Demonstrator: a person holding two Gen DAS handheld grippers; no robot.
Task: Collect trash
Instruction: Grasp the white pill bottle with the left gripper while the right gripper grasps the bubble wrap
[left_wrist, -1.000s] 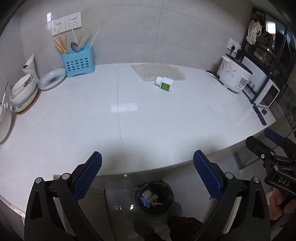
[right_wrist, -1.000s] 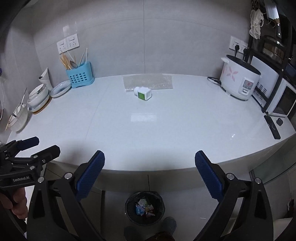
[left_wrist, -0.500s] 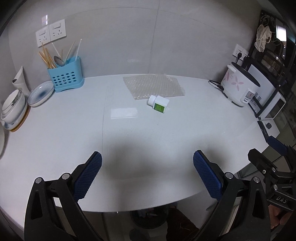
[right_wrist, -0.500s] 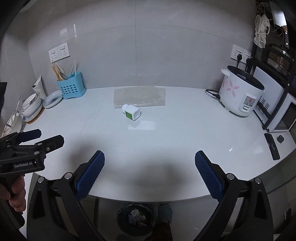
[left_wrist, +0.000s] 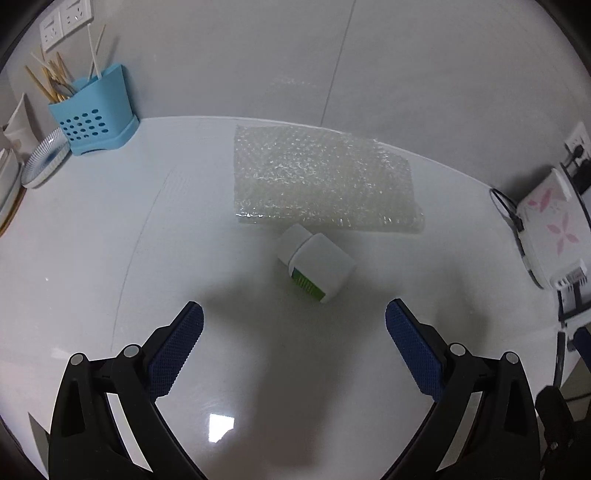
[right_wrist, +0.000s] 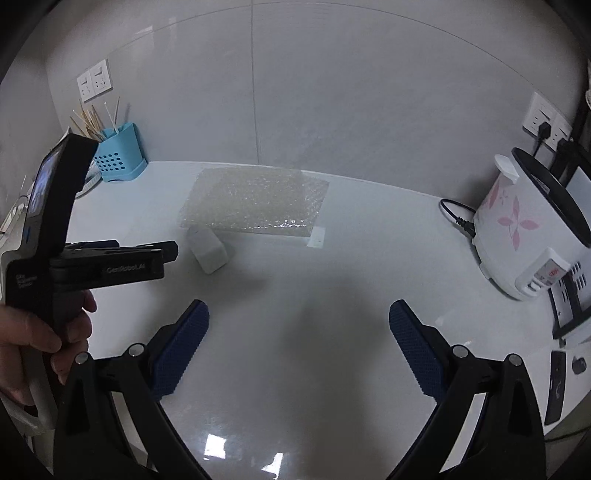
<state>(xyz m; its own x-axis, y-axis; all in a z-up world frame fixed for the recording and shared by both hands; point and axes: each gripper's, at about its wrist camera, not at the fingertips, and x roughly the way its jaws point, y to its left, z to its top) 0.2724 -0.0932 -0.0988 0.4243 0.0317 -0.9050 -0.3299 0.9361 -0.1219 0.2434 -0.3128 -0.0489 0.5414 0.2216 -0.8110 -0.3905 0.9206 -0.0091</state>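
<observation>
Left gripper (left_wrist: 294, 325): blue-padded fingers (left_wrist: 176, 350) spread wide, nothing between them, hovering over the white countertop (left_wrist: 110, 258). Just ahead of the gap lies a small white pill bottle (left_wrist: 316, 264) on its side, green label facing down toward the camera, cap end pointing up-left. It's near the fingers but apart from them, not touched. The bottle's cap end sits just at the near edge of a sheet of bubble wrap (left_wrist: 321, 181), which lies flat on the counter behind it; can't tell if they touch.

Right gripper (right_wrist: 298, 325): fingers (right_wrist: 413, 347) also spread wide, released, holding nothing, over bare counter (right_wrist: 332, 332). In this view the pill bottle (right_wrist: 208, 251) is ahead and to the left, well off the gap's centre line, with the bubble wrap (right_wrist: 255, 201) just behind it. The left gripper (right_wrist: 125, 264) shows at the left edge seen side-on, held in a hand (right_wrist: 44, 332), its tip close to the bottle.

Outward: blue perforated utensil holder (left_wrist: 92, 118) with chopsticks at back left against the wall, a striped plate (left_wrist: 46, 162) beside it. Wall sockets (right_wrist: 94, 81) above the holder. White rice cooker (right_wrist: 532, 229) with pink flower print at right, black cord (right_wrist: 458, 218) lying on the counter by it, plug in a wall socket (right_wrist: 545, 122) above. A black remote (right_wrist: 556, 387) lies at the far right edge.
</observation>
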